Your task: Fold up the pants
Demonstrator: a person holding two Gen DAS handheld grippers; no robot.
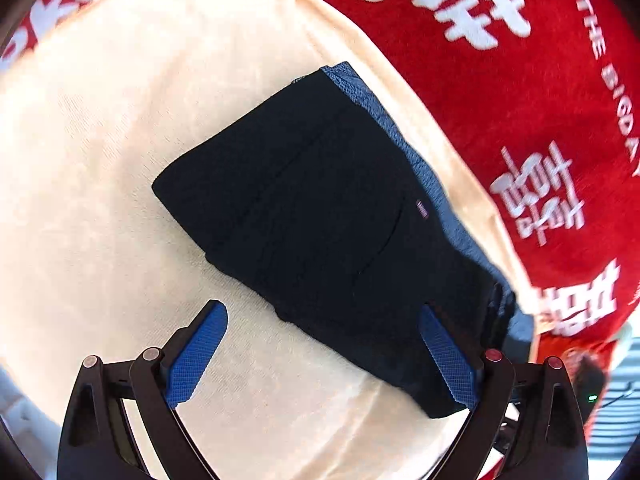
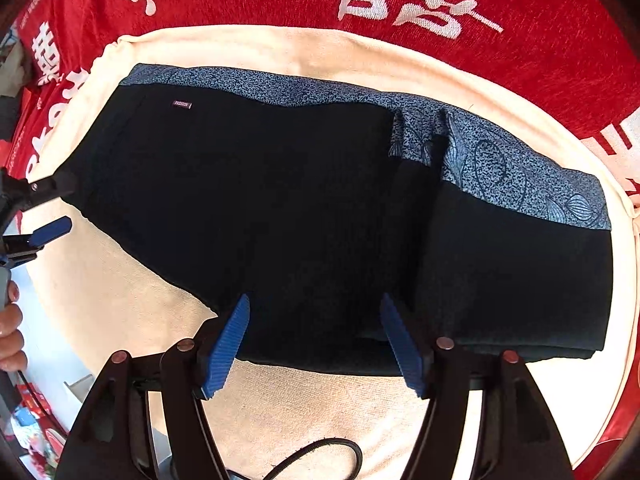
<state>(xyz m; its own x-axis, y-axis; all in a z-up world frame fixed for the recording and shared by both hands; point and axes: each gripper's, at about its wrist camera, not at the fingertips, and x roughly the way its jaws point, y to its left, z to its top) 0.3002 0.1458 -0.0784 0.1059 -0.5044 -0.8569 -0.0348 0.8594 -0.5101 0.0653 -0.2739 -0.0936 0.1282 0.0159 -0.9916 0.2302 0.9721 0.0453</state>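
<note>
Across the middle of the cream cloth (image 2: 328,412) lie the pants (image 2: 280,208), folded into a flat dark bundle. Most of the visible face is black. A band of blue patterned fabric (image 2: 500,160) runs along the bundle's far edge, and a small woven label (image 2: 182,105) sits on the black cloth near one far corner. In the left wrist view the pants (image 1: 320,220) show as a slanted dark rectangle with the blue band along the side toward the red cloth.

The right tool (image 2: 314,344) hovers at the near edge of the bundle with its blue-padded fingers (image 2: 230,344) set wide apart; nothing is held between them. The left tool (image 1: 320,356) is likewise spread open, one blue pad over bare cream cloth and the other over the near end of the pants; whether that pad touches the fabric I cannot tell. From the right wrist view the left tool (image 2: 48,208) appears at one end of the bundle, and the person's left hand (image 2: 10,328) grips its handle.

The cream cloth (image 1: 100,160) is laid over a red cloth (image 2: 520,60) printed with large white characters, which surrounds it on the far side and at both ends. A black cable (image 2: 320,456) loops below the right tool. What lies under the cloths is hidden.
</note>
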